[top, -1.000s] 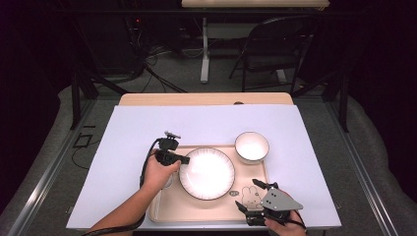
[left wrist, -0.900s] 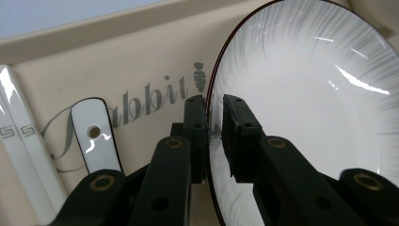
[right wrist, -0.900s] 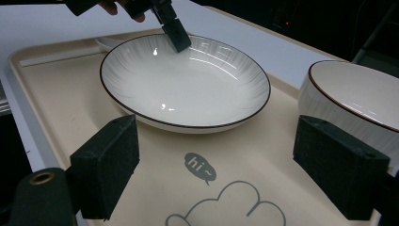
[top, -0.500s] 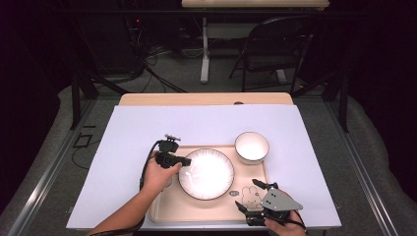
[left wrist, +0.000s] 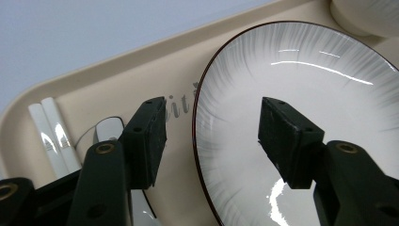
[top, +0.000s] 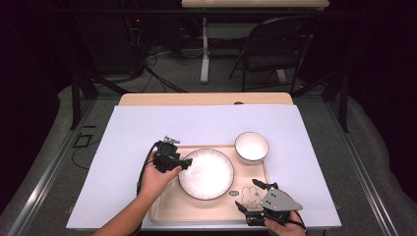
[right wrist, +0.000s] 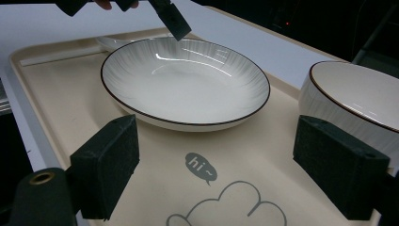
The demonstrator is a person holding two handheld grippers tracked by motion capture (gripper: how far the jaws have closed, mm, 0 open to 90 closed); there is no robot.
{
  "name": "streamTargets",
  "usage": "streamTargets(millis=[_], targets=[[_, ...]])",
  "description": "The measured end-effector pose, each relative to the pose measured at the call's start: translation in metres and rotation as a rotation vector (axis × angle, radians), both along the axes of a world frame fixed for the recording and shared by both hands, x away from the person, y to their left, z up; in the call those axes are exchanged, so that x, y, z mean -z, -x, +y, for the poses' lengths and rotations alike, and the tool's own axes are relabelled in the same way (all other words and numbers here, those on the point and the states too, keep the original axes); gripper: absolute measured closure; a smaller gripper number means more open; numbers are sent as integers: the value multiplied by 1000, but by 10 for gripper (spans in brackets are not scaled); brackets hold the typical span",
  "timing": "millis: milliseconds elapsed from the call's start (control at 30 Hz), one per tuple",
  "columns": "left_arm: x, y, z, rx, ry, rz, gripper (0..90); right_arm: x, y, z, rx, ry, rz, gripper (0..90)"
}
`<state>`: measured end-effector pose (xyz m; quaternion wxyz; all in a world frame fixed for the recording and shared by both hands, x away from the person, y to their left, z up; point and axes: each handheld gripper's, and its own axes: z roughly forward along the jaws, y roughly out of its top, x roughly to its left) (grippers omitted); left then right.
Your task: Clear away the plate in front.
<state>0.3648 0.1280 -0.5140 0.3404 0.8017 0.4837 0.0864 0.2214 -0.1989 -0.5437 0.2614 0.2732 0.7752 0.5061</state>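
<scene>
Freshly opened, my left gripper straddles the plate rim on the tray, jaws apart; right gripper waits open at the near-right; next, withdraw left

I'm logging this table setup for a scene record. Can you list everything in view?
plate: one, white with dark rim, middle of the tray
bowl: one, white, tray's far right corner
chopsticks: two, white, along the tray's left side
spoon: one, pale, beside the chopsticks, partly hidden
tray: one, beige with printed cartoon, on the sheet
sheet: one, pale lilac, covering the table
chair: one, dark, behind the table
left gripper: black, jaws open astride the plate's left rim
right gripper: black, jaws open over the tray's near right corner
</scene>
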Motion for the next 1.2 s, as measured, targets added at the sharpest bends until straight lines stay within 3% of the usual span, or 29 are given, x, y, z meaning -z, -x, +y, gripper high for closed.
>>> streamTargets(millis=[133, 167, 400, 500, 700, 767, 967, 1200], targets=[[-7, 7, 9, -15, 24, -37, 405, 0, 0, 0, 0, 0, 0, 142], [-12, 15, 30, -66, 84, -70, 402, 0, 0, 0, 0, 0, 0, 143], [-12, 15, 30, -66, 84, -70, 401, 0, 0, 0, -1, 4, -1, 142], [-11, 22, 44, -108, 110, -83, 400, 0, 0, 1, -1, 4, 0, 142], [-5, 31, 61, -166, 98, -106, 395, 0, 0, 1, -1, 4, 0, 142], [-1, 34, 67, -195, 123, -112, 392, 0, 0, 1, -1, 5, -1, 143], [9, 41, 82, -254, 75, -142, 384, 0, 0, 1, -2, 7, -5, 142], [10, 43, 96, -300, 104, -157, 376, 0, 0, 2, -2, 7, -3, 142]])
